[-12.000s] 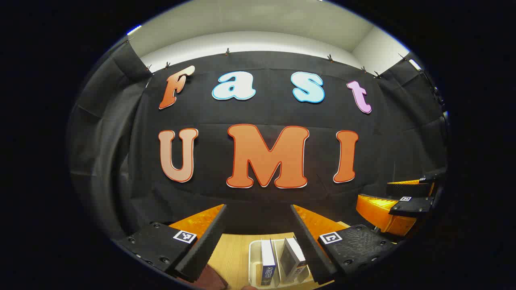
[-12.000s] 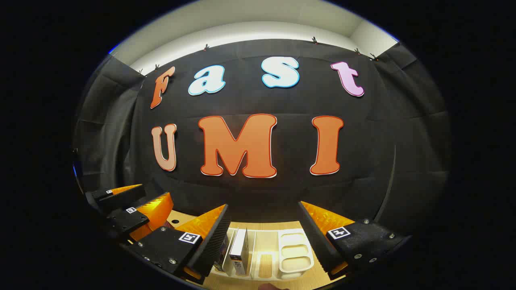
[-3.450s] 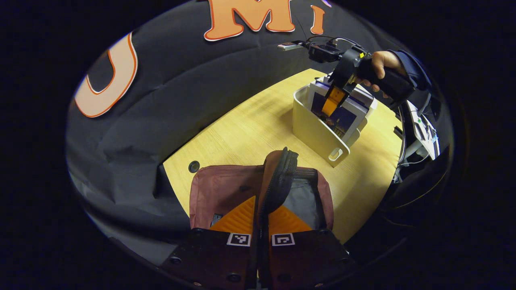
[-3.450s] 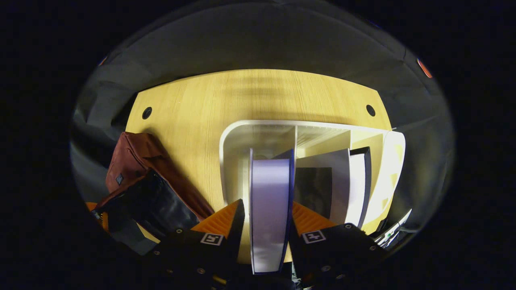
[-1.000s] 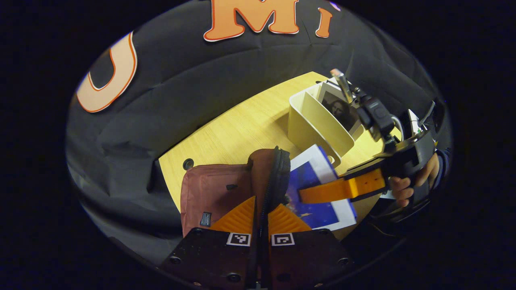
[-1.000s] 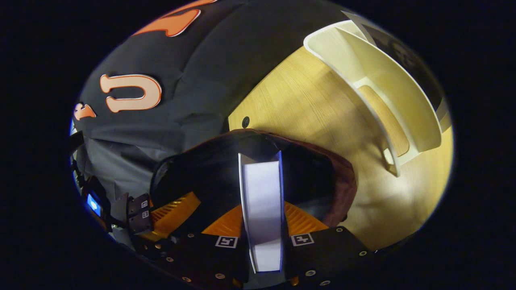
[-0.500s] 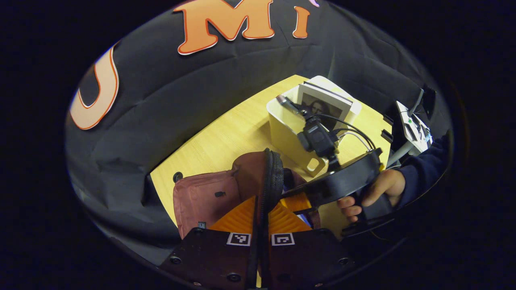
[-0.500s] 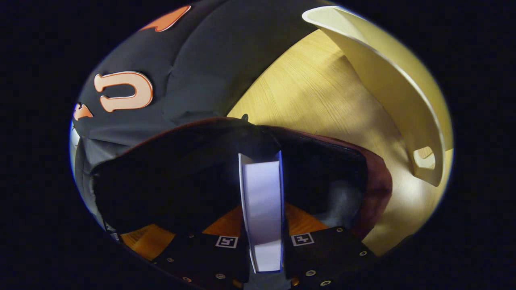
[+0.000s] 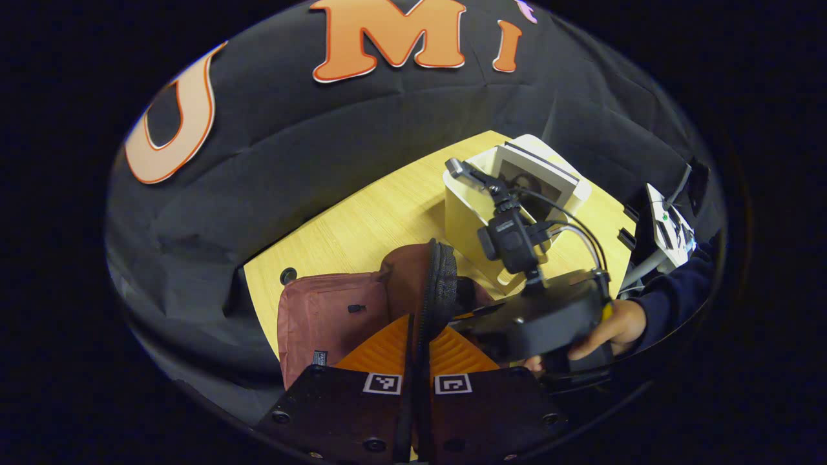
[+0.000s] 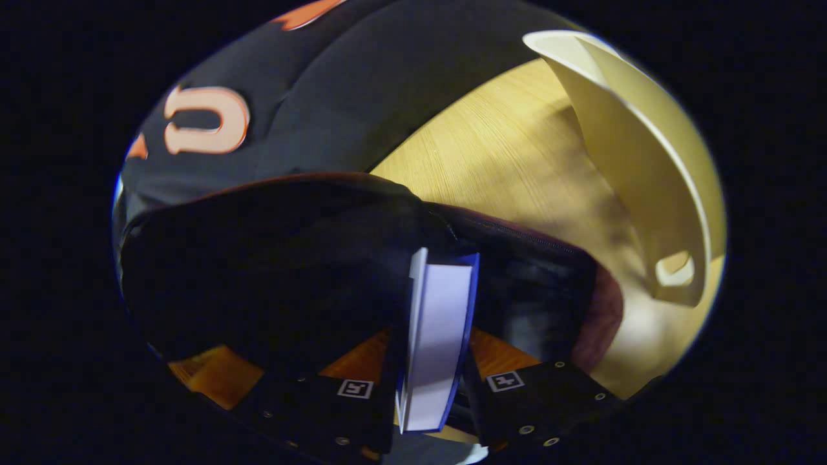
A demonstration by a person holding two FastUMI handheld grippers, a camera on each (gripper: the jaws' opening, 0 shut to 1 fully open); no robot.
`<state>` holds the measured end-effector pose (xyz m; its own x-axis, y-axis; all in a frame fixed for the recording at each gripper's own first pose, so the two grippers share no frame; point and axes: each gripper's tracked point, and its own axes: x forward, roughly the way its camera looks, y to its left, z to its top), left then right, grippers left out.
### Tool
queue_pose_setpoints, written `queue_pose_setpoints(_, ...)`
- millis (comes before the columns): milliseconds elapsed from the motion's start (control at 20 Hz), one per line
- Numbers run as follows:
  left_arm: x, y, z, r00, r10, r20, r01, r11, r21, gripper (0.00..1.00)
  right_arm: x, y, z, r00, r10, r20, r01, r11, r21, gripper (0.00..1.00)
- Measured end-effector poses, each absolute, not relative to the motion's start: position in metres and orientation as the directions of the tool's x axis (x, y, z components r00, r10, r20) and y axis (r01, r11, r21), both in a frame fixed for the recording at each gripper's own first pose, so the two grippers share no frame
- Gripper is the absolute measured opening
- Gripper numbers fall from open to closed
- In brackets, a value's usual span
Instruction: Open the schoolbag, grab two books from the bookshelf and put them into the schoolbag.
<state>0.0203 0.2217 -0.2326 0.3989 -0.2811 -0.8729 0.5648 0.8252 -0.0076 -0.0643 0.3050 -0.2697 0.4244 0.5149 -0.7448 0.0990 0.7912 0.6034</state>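
While the maroon fabric schoolbag (image 9: 323, 310) lies on the pale wood-grain tabletop (image 9: 362, 226), the left gripper (image 9: 417, 336) has its ribbed orange jaws closed narrow on the bag's black zippered rim (image 9: 439, 290), lifting the flap upright. In the right gripper view, the right gripper (image 10: 429, 361) has its jaws on either side of a book (image 10: 436, 342) with white page edges and a blue cover; whether both still press on it I cannot tell, as it tilts slightly between them. That book reaches down into the bag's dark open mouth. Beside the bag stands the cream, smooth plastic bookshelf (image 9: 465, 213), a second book (image 9: 536, 184) upright inside. A hand (image 9: 610, 326) holds the right gripper's dark handle.
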Motion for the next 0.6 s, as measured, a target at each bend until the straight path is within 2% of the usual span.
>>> queue_pose_setpoints(50,0.019,0.223,-0.232,0.401,-0.282,-0.872,0.555,0.832,-0.014,0.05,-0.068,0.300,-0.265,0.409,0.510,-0.757,0.080,0.806,0.586,0.38)
queue_pose_setpoints(100,0.020,0.222,-0.233,0.405,-0.283,-0.869,0.551,0.835,-0.016,0.05,-0.076,0.293,-0.264,0.383,0.497,-0.779,0.073,0.824,0.562,0.54)
queue_pose_setpoints(150,0.020,0.223,-0.233,0.412,-0.281,-0.867,0.546,0.838,-0.012,0.05,-0.084,0.286,-0.265,0.357,0.477,-0.803,0.063,0.845,0.531,0.62)
queue_pose_setpoints(200,0.021,0.223,-0.232,0.416,-0.280,-0.865,0.543,0.840,-0.011,0.05,-0.092,0.274,-0.267,0.336,0.451,-0.827,0.047,0.869,0.493,0.83)
queue_pose_setpoints(300,0.019,0.224,-0.232,0.421,-0.280,-0.863,0.533,0.846,-0.015,0.05,-0.100,0.257,-0.258,0.337,0.427,-0.839,-0.016,0.894,0.448,0.93)
queue_pose_setpoints(450,0.017,0.224,-0.236,0.423,-0.283,-0.861,0.522,0.853,-0.024,0.05,-0.099,0.235,-0.237,0.351,0.397,-0.848,-0.059,0.913,0.403,0.95)
queue_pose_setpoints(600,0.017,0.224,-0.236,0.425,-0.281,-0.861,0.521,0.853,-0.021,0.05,-0.098,0.193,-0.212,0.383,0.315,-0.868,-0.073,0.947,0.312,0.96)
